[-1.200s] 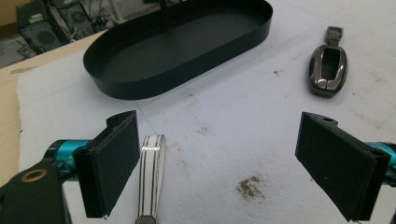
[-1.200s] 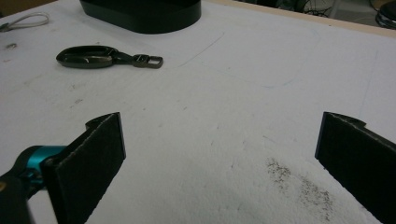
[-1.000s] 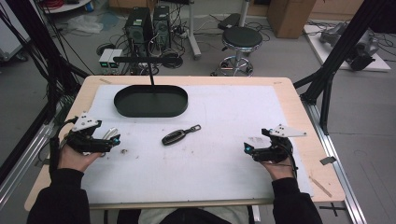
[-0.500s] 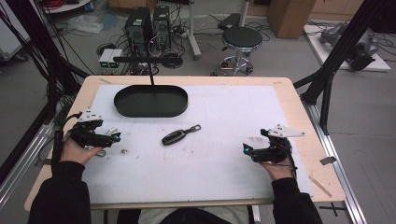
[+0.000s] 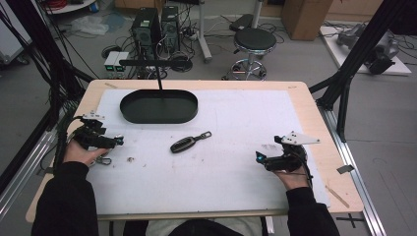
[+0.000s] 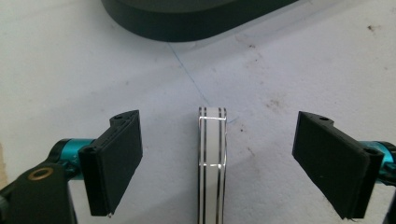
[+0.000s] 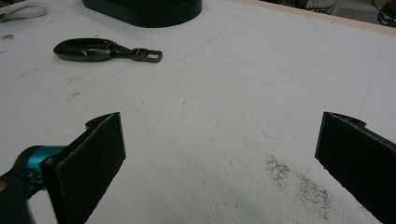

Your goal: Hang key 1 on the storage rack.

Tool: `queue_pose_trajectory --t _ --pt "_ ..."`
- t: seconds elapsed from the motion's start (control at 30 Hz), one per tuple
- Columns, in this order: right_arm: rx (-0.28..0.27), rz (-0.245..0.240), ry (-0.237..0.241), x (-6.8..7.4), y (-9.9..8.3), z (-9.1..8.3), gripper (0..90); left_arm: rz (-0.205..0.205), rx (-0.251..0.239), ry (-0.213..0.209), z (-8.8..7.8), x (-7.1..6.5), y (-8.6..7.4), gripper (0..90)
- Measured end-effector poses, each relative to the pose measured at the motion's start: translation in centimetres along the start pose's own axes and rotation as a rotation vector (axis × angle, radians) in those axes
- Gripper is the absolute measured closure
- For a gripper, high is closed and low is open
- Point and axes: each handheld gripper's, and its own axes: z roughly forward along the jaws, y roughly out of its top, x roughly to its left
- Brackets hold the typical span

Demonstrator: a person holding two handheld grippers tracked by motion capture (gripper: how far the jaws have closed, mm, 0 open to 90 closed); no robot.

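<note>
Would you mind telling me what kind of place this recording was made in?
Most likely a robotics lab or workshop: a white-covered table framed by black rig struts, computer towers with tangled cables on the grey floor, and a stool beyond.

My left claw (image 5: 117, 141) sits low at the bench's left edge, jaws spread wide though they have just been closing a little. My right claw (image 5: 259, 158) rests near the right edge, jaws fully apart, both forearms reaching in from below.
</note>
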Motion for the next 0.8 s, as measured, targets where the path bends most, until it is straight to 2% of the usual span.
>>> queue_pose_trajectory --t 0.17,0.27,0.33,0.57,0.6,0.67,0.77,0.8 --pt "0.000 -0.004 -0.004 0.1 0.0 0.0 0.9 -0.014 0.049 0.002 0.8 0.2 -0.2 20.2" --pt "-0.002 -0.008 -0.012 0.0 0.0 0.0 0.9 -0.005 0.082 0.036 1.2 0.3 -0.2 22.4" --pt "0.001 -0.008 -0.029 0.0 0.0 0.1 0.8 -0.007 0.093 0.041 1.3 0.4 -0.3 24.8" --pt "0.009 -0.018 -0.047 0.0 -0.1 0.0 0.8 -0.017 0.102 0.025 1.5 0.3 -0.3 39.1" --pt "0.006 -0.020 -0.054 0.0 -0.1 -0.1 0.8 -0.034 0.115 0.009 1.7 0.4 -0.4 39.7" --pt "-0.006 -0.021 -0.065 -0.1 -0.1 -0.2 0.8 -0.044 0.113 0.013 1.7 0.4 -0.4 40.7" --pt "-0.016 -0.020 -0.070 0.0 -0.1 -0.4 0.8 -0.058 0.100 0.007 1.6 0.5 -0.4 52.7" --pt "-0.015 -0.020 -0.070 0.0 -0.2 -0.4 0.8 -0.062 0.104 0.020 1.5 0.6 -0.4 58.4"
